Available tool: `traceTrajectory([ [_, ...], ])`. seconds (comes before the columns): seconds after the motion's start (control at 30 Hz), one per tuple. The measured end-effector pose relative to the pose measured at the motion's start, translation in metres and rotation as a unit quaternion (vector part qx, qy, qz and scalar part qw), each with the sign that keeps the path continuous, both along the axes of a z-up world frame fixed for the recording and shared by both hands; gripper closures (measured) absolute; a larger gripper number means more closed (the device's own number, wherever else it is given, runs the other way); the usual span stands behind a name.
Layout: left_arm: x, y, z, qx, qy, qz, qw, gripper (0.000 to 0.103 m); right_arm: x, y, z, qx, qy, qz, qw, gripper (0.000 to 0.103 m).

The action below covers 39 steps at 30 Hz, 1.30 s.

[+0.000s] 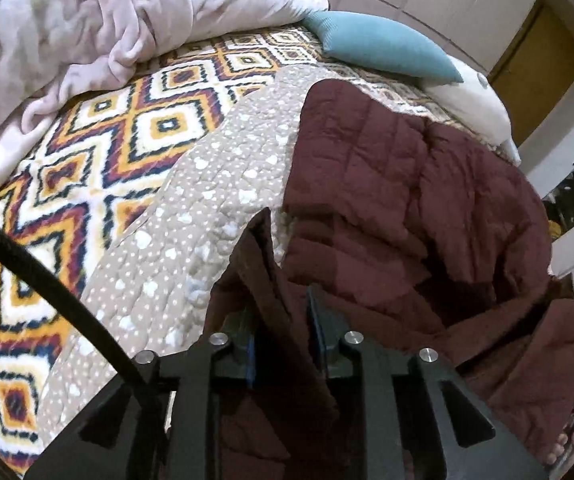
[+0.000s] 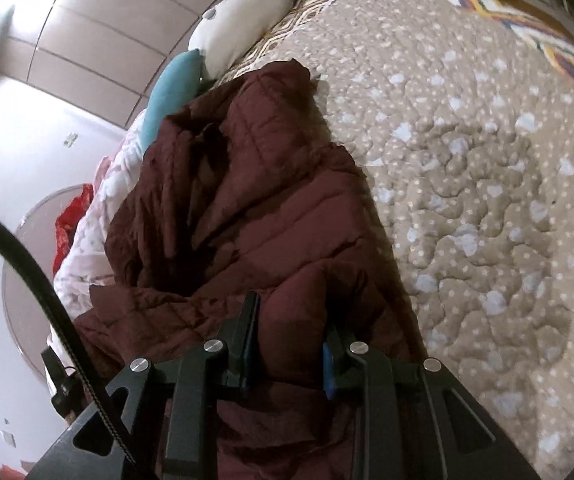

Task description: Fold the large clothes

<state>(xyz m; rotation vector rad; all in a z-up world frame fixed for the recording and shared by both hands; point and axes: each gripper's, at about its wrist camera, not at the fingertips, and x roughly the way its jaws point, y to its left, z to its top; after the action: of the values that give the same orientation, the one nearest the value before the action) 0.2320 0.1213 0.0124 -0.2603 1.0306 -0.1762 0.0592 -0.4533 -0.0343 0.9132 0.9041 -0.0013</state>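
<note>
Maroon quilted jacket (image 1: 407,216) bunches between each gripper (image 1: 283,300) (image 2: 291,320).

The widest open surface is the taupe quilted bedspread with white spots (image 2: 487,184), which lies flat and bare to the right of the bunched maroon quilted jacket (image 2: 255,208) in the right wrist view. In the left wrist view the same bedspread (image 1: 191,216) runs as a bare strip left of the jacket (image 1: 407,208), and beyond it the diamond-patterned orange, navy and white blanket (image 1: 99,144) also lies flat. The far left is blocked by a heaped pale pink plush blanket (image 1: 99,20). At the far edge a teal pillow (image 1: 383,46) and a white cushion (image 1: 471,104) close off the head of the bed, touching each other.
</note>
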Motion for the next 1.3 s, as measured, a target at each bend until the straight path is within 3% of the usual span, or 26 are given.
traceTrajectory([
  [0.03,-0.001,0.001,0.003,-0.007,-0.004,-0.002,1.0,0.074,0.0,-0.001,-0.001,0.004,-0.003,-0.005,1.0,0.074],
  [0.1,-0.005,0.004,0.013,-0.025,-0.015,-0.008,0.9995,0.053,0.0,-0.002,0.002,0.009,-0.009,-0.007,1.0,0.071],
  [0.17,-0.013,0.013,0.029,-0.057,-0.038,-0.015,0.9975,0.043,-0.003,-0.001,0.01,0.01,-0.022,-0.001,1.0,0.063],
  [0.23,-0.019,0.02,0.042,-0.078,-0.049,-0.02,0.9955,0.039,-0.01,-0.006,0.025,0.039,-0.065,0.0,0.997,0.045],
  [0.33,-0.03,0.035,0.065,-0.102,-0.068,-0.029,0.992,0.037,-0.021,-0.012,0.047,0.076,-0.11,-0.002,0.991,0.037],
  [0.5,-0.048,0.053,0.089,-0.085,-0.102,-0.037,0.9905,0.03,-0.044,-0.008,0.095,0.071,-0.169,0.035,0.983,0.033],
  [0.63,-0.051,0.053,0.083,-0.028,-0.114,-0.048,0.9919,0.022,-0.06,-0.003,0.124,0.04,-0.208,0.055,0.976,0.028],
  [0.67,-0.048,0.051,0.076,-0.017,-0.108,-0.054,0.9925,0.022,-0.063,0.002,0.127,0.014,-0.202,0.055,0.978,0.028],
  [0.77,-0.037,0.048,0.05,-0.018,-0.079,-0.073,0.994,0.022,-0.051,0.018,0.123,-0.124,-0.145,0.062,0.98,0.028],
  [0.87,-0.021,0.047,0.024,-0.032,-0.048,-0.073,0.9957,0.022,-0.028,0.029,0.1,-0.197,-0.089,0.083,0.973,0.028],
  [0.93,-0.007,0.046,0.007,-0.059,-0.022,-0.08,0.9949,0.022,-0.009,0.03,0.081,-0.207,-0.064,0.091,0.972,0.028],
  [1.07,0.009,0.039,-0.008,-0.103,0.012,-0.11,0.9884,0.022,0.024,0.027,0.051,-0.181,-0.04,0.111,0.976,0.028],
  [1.3,0.031,0.017,-0.025,-0.104,0.076,-0.144,0.9811,0.021,0.061,0.038,0.036,-0.217,-0.008,0.15,0.964,0.026],
])
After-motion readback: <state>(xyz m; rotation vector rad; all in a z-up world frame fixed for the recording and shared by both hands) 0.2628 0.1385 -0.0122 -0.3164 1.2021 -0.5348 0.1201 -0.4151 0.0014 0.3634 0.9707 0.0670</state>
